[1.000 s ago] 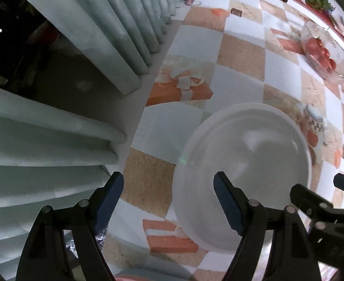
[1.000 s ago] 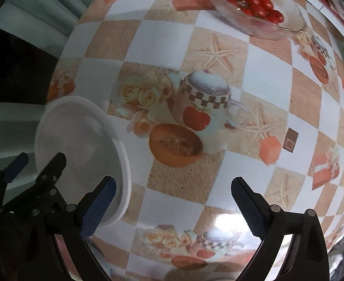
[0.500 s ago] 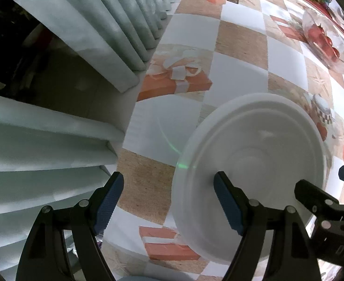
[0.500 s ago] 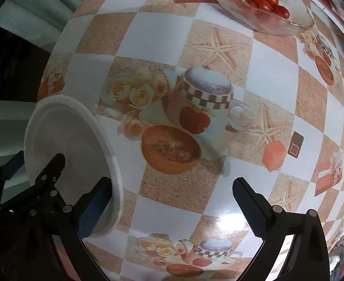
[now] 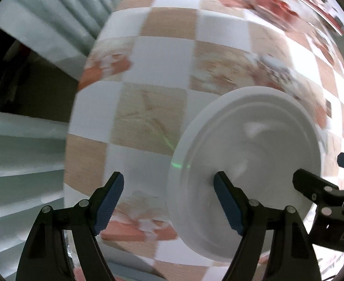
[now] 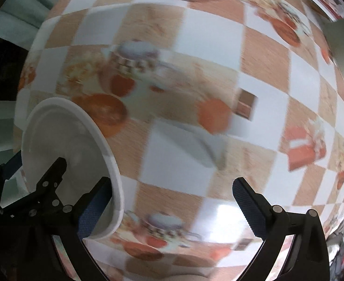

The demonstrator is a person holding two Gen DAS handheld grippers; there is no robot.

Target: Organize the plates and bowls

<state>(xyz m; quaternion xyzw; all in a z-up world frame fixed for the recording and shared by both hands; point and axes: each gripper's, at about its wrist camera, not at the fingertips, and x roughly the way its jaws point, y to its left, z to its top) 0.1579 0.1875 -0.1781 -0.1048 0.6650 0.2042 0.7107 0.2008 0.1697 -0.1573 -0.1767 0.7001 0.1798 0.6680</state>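
Both point straight down, side by side: left gripper [image 5: 168, 202] jaws wide apart, right gripper [image 6: 169, 207] same, nothing clamped.

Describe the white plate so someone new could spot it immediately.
Start from the checkered tablecloth printed with mugs and gift boxes. Near its curtain-side edge lies a round white plate with concentric ridges. It is the only plain white dish, directly under both grippers' inner fingers.
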